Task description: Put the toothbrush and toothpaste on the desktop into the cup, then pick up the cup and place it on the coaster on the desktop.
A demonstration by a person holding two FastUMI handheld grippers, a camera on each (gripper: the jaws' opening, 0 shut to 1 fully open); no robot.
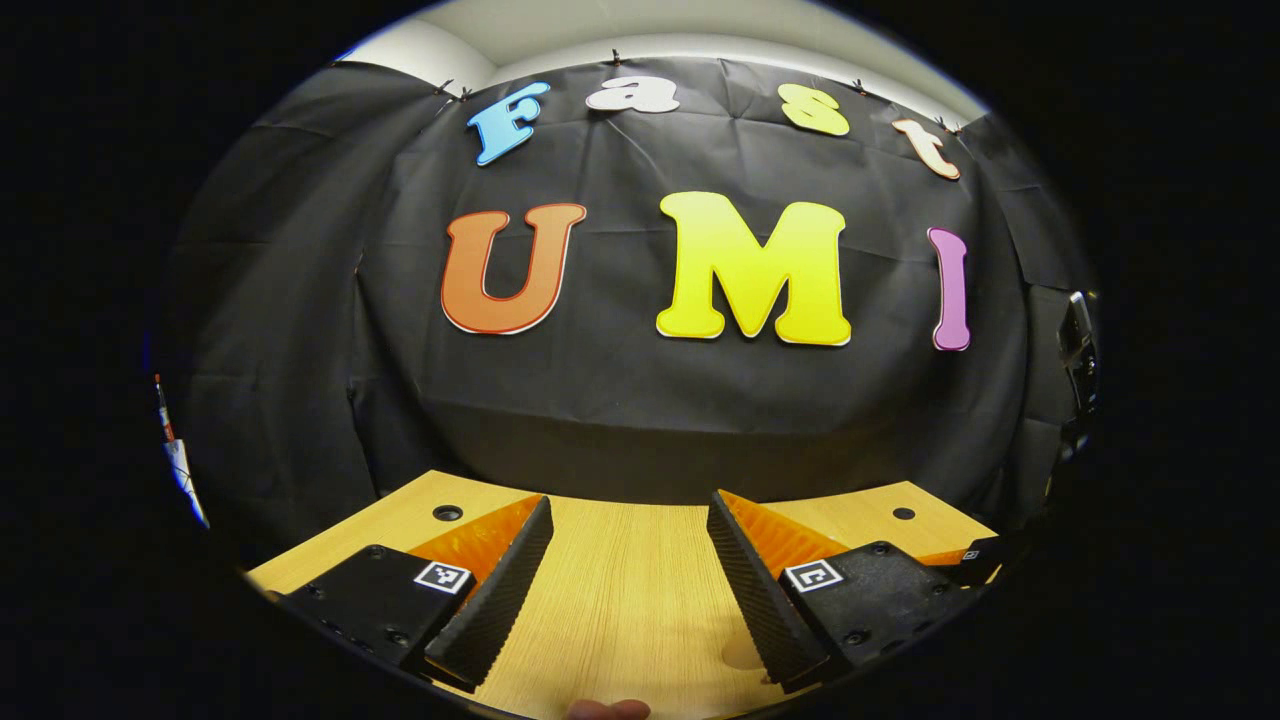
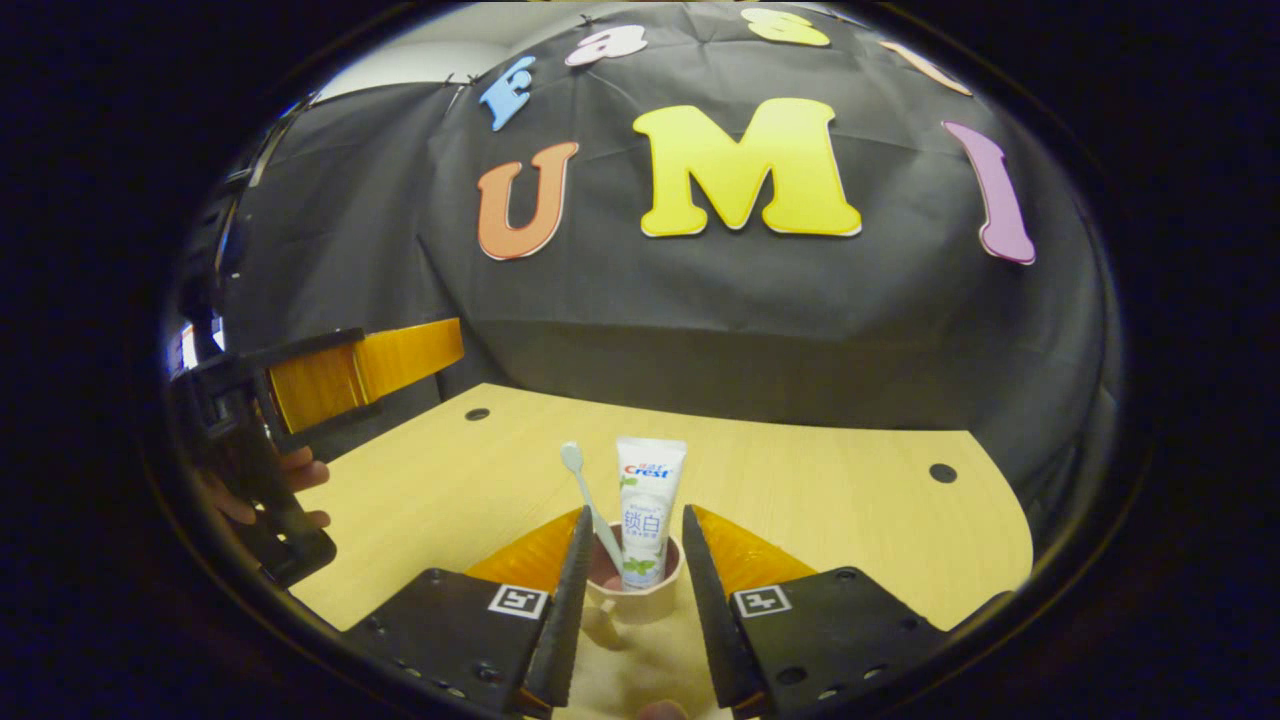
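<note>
In the right gripper view a pinkish-beige cup (image 2: 640,598) stands between my right gripper's (image 2: 636,516) two fingers, which press against its sides. Out of the cup rise a white toothbrush (image 2: 585,485), leaning left, and an upright white toothpaste tube (image 2: 648,495). Under the cup lies a paler beige patch (image 2: 640,665); I cannot tell whether it is the coaster. My left gripper (image 1: 630,500) hangs open over bare wooden desktop (image 1: 625,600), nothing between its fingers. The left gripper (image 2: 400,360) also appears raised at the left of the right gripper view, held by a hand (image 2: 290,480).
The desktop (image 2: 820,500) has round cable holes (image 2: 942,472) near its back corners and ends at the black cloth wall. A black device (image 1: 1078,345) hangs on the right wall in the left gripper view. A fingertip (image 1: 610,709) shows at that view's bottom edge.
</note>
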